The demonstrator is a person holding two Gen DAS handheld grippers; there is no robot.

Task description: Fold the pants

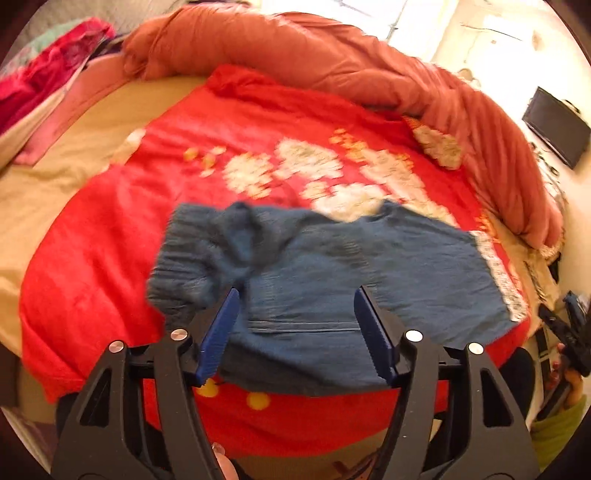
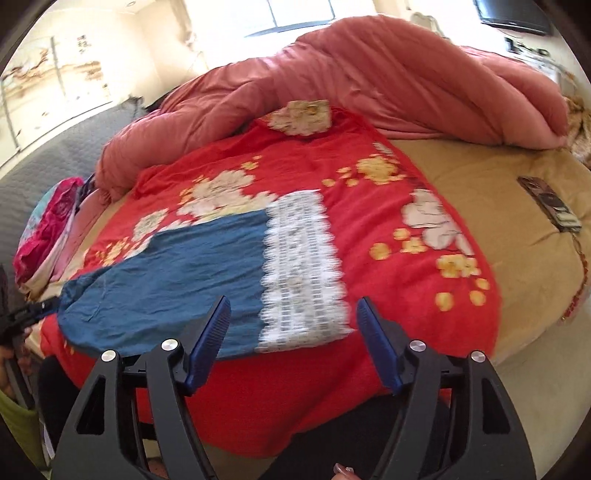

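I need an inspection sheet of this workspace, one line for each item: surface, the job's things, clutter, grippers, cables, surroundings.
Surface: red flowered blanket spread over a tan bed sheet.
Job's things: blue pants lie on the blanket; white lace hem at one end, the other end bunched.
Clutter: dark flat device on the sheet; pink clothes pile at the bed edge; rolled salmon quilt along the far side.
Grippers: left gripper open above the pants, nothing between its pads; right gripper open near the lace hem, holding nothing.
Cables: nothing seen.
Surroundings: bright window, wall screen.
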